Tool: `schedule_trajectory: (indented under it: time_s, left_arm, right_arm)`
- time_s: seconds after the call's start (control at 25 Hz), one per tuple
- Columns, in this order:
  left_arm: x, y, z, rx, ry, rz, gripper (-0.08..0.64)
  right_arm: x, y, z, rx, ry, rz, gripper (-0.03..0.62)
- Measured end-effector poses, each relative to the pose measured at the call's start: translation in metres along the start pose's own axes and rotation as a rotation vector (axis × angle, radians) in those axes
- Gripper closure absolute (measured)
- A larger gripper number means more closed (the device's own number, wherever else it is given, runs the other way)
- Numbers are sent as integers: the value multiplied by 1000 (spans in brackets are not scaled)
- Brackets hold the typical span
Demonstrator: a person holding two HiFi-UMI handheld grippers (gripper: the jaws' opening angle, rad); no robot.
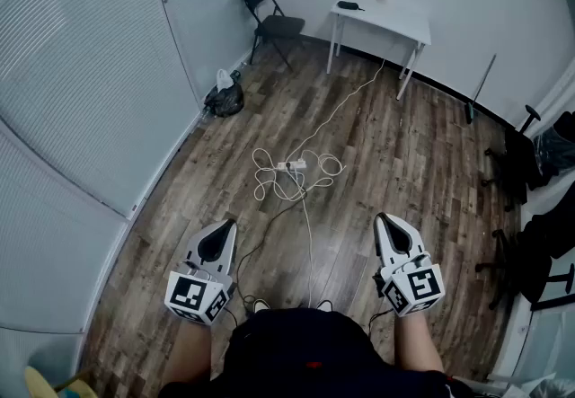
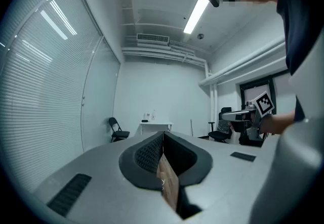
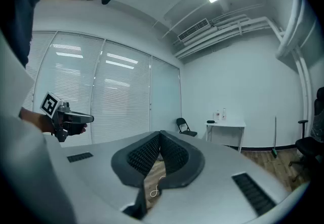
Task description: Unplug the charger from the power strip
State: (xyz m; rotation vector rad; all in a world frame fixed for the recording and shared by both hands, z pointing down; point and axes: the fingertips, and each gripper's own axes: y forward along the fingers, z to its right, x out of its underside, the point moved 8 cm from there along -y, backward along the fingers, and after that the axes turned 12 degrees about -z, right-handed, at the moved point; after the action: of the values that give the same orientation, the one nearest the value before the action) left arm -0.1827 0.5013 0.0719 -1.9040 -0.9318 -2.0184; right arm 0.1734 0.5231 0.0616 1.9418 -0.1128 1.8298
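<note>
tool on left [image 1: 228,225] and tool on right [image 1: 383,219] held level; jaws together, empty

The power strip [image 1: 289,165] lies mid-floor [image 1: 404,145], inside loops of cable [image 1: 257,173]. Behind it a table [image 1: 382,22] stands at the far wall, with a folding chair [image 1: 272,21] to its left, near the corner.

Both arms reach forward, one on each side of the dark shirt [image 1: 305,347], and both tools are held level. To the shirt's left, the left gripper [image 1: 230,225] has its jaws pressed together at the tips, with nothing between them. The right gripper [image 1: 383,220] mirrors it on the other side, jaws closed and empty. The marker cubes [image 1: 196,295] sit nearest the shirt and the bare forearms [image 1: 190,349] run back alongside it. The hands seem tucked beneath the cubes and are hard to see.
</note>
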Motion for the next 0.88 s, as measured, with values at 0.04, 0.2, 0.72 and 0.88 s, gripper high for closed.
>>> schedule_trajectory:
  time_s: [0.04, 0.2, 0.72, 0.88]
  left_arm:
    - [0, 1, 0, -4, -1, -1, 537]
    - [3, 3, -1, -6, -4, -7, 537]
    - [13, 3, -1, 10, -30, -25, 537]
    - [15, 1, -5, 18, -35, -23, 537]
  right_arm:
    - [1, 1, 0, -2, 0, -4, 571]
    - [4, 7, 0, -7, -2, -14, 571]
    - [10, 8, -7, -18, 28, -12, 569]
    - [12, 9, -13, -20, 43, -14, 569]
